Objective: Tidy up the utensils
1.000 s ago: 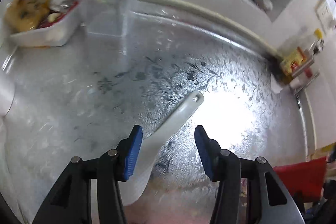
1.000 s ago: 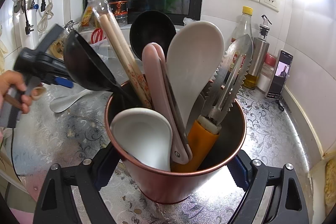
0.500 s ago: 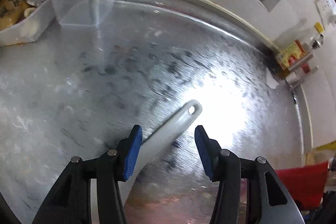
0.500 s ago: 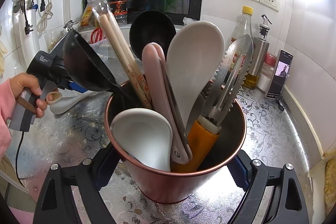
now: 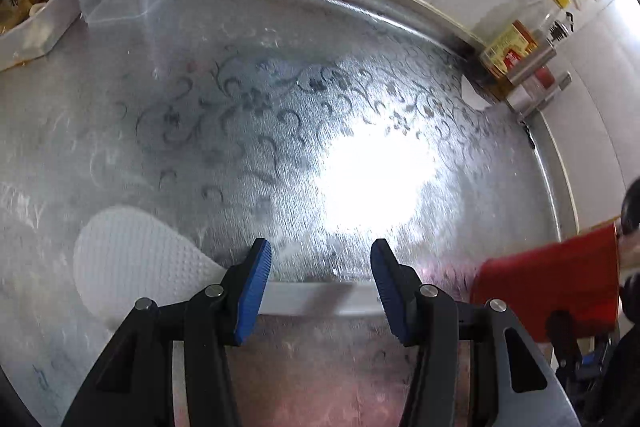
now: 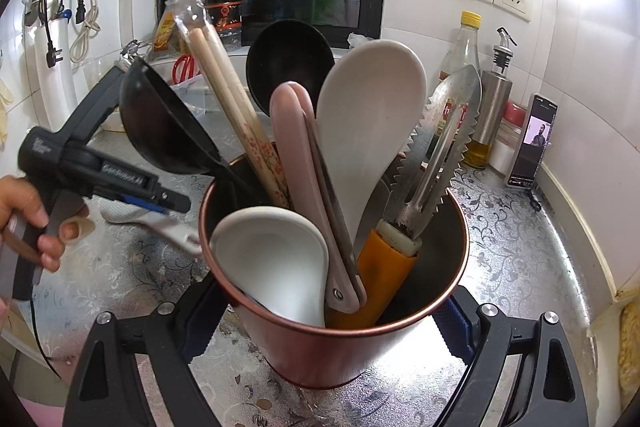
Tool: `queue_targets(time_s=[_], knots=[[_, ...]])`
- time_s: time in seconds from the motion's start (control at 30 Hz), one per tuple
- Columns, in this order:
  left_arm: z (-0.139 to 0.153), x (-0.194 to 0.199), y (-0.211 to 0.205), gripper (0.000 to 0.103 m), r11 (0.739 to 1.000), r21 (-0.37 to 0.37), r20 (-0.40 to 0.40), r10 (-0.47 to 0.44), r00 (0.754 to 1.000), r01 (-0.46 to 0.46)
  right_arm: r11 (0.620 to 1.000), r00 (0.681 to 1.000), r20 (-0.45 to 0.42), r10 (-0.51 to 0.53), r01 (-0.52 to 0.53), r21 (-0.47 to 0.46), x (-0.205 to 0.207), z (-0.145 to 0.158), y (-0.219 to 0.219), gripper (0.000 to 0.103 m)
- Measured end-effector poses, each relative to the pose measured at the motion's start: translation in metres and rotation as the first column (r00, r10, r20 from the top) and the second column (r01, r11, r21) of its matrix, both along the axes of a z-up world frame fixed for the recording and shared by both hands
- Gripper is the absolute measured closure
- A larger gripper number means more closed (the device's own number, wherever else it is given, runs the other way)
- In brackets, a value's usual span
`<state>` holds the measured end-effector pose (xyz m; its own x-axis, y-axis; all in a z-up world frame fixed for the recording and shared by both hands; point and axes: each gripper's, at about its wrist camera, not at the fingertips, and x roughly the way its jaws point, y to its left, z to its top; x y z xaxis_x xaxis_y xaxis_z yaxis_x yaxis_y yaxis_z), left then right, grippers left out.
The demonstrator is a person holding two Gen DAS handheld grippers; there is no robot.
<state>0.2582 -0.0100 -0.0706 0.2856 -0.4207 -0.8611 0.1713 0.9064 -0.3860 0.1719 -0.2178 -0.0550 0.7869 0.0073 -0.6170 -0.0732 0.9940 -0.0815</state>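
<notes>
White plastic lies under our left hand-held gripper [image 5: 320, 283]: a rice paddle [image 5: 132, 263] flat on the silver patterned counter [image 5: 248, 115], its dimpled blade out to the left and its handle running across between the two blue pads [image 5: 256, 287]. The jaws stand partly open with a clear gap on either side, so nothing is pinched. At the right edge we see the side of a copper-red cup [image 5: 548, 291], and bottles stand in the far corner.

From the right wrist, our right hand-held gripper [image 6: 320, 327] is closed on that utensil cup [image 6: 320, 355], one pad on each side of its wall. Inside stand a white spoon [image 6: 276, 259], a pink spatula [image 6: 308, 187], a white paddle [image 6: 368, 123], serrated metal tongs [image 6: 436, 155], wrapped chopsticks [image 6: 236, 115] and two black ladles [image 6: 160, 123]. To the left, a hand [image 6: 32, 219] holds the other gripper [image 6: 92, 171] low over the rice paddle [image 6: 160, 223], which lies just beside the cup.
</notes>
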Motion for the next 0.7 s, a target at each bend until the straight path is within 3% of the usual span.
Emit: queue_targets(time_s=[0.2, 0.33, 0.53, 0.7], knots=[[0.000, -0.005, 0.002, 0.050, 1.000, -0.003, -0.004, 0.017, 1.000, -0.017, 1.000, 1.000, 0.000, -0.001, 0.001, 0.007, 0.001, 0.000, -0.001, 0.011], [0.021, -0.009, 0.023, 0.050, 0.994, -0.037, 0.058, 0.107, 0.993, -0.105, 1.000, 1.000, 0.000, -0.001, 0.001, 0.009, 0.001, 0.000, -0.001, 0.011], [0.051, -0.017, 0.084, 0.050, 0.952, -0.080, 0.142, 0.306, 0.942, -0.297, 1.000, 1.000, 0.002, 0.003, -0.003, 0.012, -0.002, 0.000, 0.000, 0.011], [0.048, -0.026, 0.130, 0.050, 0.902, -0.116, 0.129, 0.428, 0.894, -0.415, 1.000, 1.000, 0.003, 0.004, -0.004, 0.014, -0.003, 0.000, 0.000, 0.011]])
